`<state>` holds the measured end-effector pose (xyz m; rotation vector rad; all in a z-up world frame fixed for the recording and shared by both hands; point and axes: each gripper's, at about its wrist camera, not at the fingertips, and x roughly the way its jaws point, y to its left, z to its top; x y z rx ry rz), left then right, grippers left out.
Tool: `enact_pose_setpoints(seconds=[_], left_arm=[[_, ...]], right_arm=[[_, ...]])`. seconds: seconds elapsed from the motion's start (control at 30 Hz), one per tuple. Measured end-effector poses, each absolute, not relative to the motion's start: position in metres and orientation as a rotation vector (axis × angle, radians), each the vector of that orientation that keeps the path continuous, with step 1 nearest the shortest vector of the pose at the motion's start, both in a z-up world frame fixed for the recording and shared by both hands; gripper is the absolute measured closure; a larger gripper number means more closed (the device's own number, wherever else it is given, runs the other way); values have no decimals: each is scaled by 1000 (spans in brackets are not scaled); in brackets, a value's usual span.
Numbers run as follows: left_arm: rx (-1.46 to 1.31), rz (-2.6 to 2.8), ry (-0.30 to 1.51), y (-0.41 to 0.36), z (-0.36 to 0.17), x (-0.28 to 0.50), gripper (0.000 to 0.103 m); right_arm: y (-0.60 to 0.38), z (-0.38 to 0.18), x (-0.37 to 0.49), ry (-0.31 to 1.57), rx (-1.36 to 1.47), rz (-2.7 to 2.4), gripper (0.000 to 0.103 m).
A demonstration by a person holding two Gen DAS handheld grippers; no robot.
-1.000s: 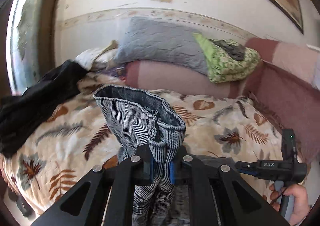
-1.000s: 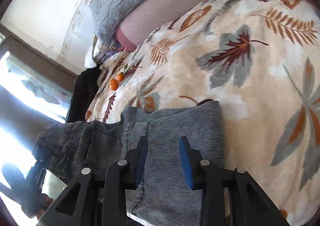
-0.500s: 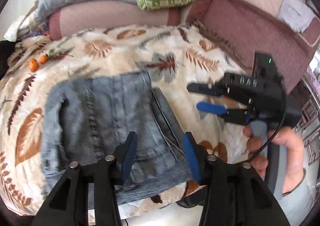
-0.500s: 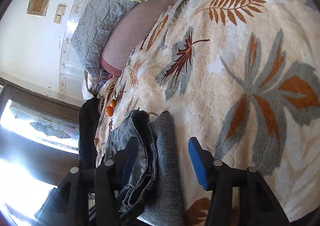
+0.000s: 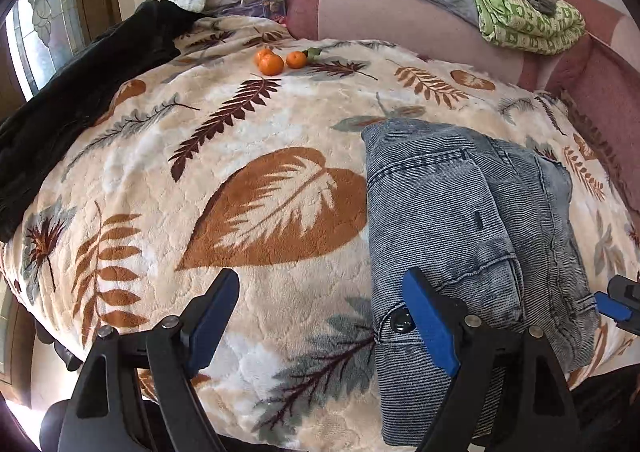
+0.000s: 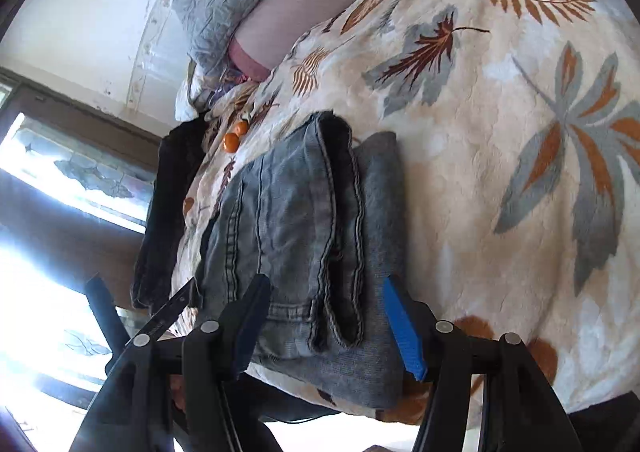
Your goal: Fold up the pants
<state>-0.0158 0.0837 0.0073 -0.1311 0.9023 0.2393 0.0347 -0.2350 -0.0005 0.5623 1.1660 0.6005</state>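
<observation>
Leaf-printed blanket (image 5: 260,155) covered the bed, and on its near edge lay the jeans (image 5: 472,219), folded into a thick bundle running away from the claws. The right claw (image 6: 328,328), spread wide and empty, straddled the bundle's near end and looked nearer. The left claw (image 5: 320,316), also spread and empty, had the jeans off to its right. Three oranges (image 5: 276,60) and a black garment (image 5: 80,99) lay well apart, blocking nothing.

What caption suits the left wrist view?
Open left gripper beside folded jeans on leaf-print blanket.
</observation>
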Motion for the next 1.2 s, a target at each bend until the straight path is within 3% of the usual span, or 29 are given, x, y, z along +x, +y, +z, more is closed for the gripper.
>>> enact_pose_setpoints(seconds=[0.63, 0.67, 0.73, 0.77, 1.03, 1.1, 1.2], left_arm=[[-228, 166, 797, 98, 0, -34, 17], [-234, 165, 799, 99, 0, -34, 17], [-247, 162, 801, 101, 0, -35, 17], [-254, 158, 801, 103, 0, -37, 17], [-206, 194, 797, 104, 5, -43, 17], [-188, 188, 804, 105, 15, -43, 17], [-229, 214, 667, 111, 50, -54, 17]], right_arm=[[-188, 7, 28, 1232, 465, 552, 40], [-183, 6, 30, 1230, 431, 543, 44], [-175, 3, 32, 1244, 367, 519, 86], [-173, 5, 31, 1235, 340, 508, 93], [-172, 67, 2, 1048, 114, 473, 94], [-172, 64, 1, 1050, 76, 460, 94], [-173, 32, 2, 1115, 43, 435, 94]])
